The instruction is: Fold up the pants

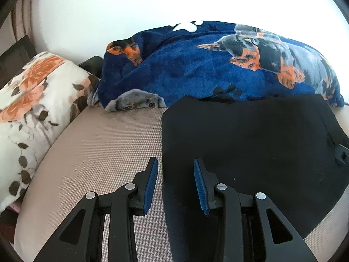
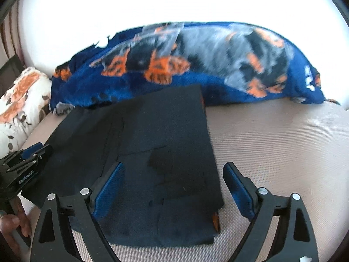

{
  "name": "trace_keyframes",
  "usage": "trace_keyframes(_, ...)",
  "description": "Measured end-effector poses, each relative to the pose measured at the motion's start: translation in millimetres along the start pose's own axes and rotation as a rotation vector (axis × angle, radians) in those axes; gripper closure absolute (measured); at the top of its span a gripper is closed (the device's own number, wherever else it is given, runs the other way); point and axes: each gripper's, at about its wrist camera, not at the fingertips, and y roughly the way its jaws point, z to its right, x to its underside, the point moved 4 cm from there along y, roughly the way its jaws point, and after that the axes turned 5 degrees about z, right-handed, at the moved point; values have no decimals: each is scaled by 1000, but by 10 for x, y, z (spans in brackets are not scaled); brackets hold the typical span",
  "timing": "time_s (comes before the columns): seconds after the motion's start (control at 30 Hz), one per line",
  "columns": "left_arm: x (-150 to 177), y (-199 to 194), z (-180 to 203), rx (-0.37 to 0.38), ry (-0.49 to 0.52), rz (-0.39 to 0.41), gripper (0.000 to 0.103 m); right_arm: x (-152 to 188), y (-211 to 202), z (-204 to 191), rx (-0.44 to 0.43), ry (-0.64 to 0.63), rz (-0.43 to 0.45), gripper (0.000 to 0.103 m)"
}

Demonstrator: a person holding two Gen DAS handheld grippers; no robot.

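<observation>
Right gripper is spread really wide, blue pads on either side of the near right part of the pants, nothing pinched between them. Can't tell whether the pads actually touch the cloth or just hover above it.

Left gripper is parted too, but narrower. Its fingers straddle the left edge of the pants: one pad over the bare bed surface, the other over the dark fabric. Not gripping anything either. In the right wrist view that same gripper pokes in from the far left, sitting at the pants' left border, with a bit of the person's hand below it.

The pants are black or very dark navy, lying flat on the beige textured mattress in a roughly rectangular stack, already doubled over, with layered edges showing across the top. A small orange bit peeks out at the near right corner and again at the far right edge.

Just behind them, a bunched blue fleece blanket with a dog print runs along the white wall, its edge touching the far end of the pants. A floral pillow sits off to the left.

No boxes or baskets in view.
</observation>
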Motion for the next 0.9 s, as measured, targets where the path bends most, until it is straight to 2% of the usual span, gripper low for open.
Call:
trace_keyframes(0.1,5,-104,-22,-33,3,33,64,15,-183,-33,-3,-11,33,13)
trace_keyframes(0.17,16,-202,-25,-41,14,59,55,17,-323,-54,-14,-9,55,13)
trace_keyframes(0.23,29,-334,-36,-76,28,90,39,3,-442,-89,-40,2,72,13)
trace_keyframes(0.47,55,-808,-89,-95,20,154,24,-15,-847,-306,-124,4,109,13)
trace_keyframes(0.63,71,-1221,-147,-112,-15,208,7,41,-1154,-460,-174,2,126,12)
trace_keyframes(0.8,78,-1624,-99,-128,7,258,0,116,-1393,-587,-201,-18,140,11)
trace_keyframes(0.9,64,-1846,-76,-132,8,284,0,180,-1554,-663,-207,-42,154,11)
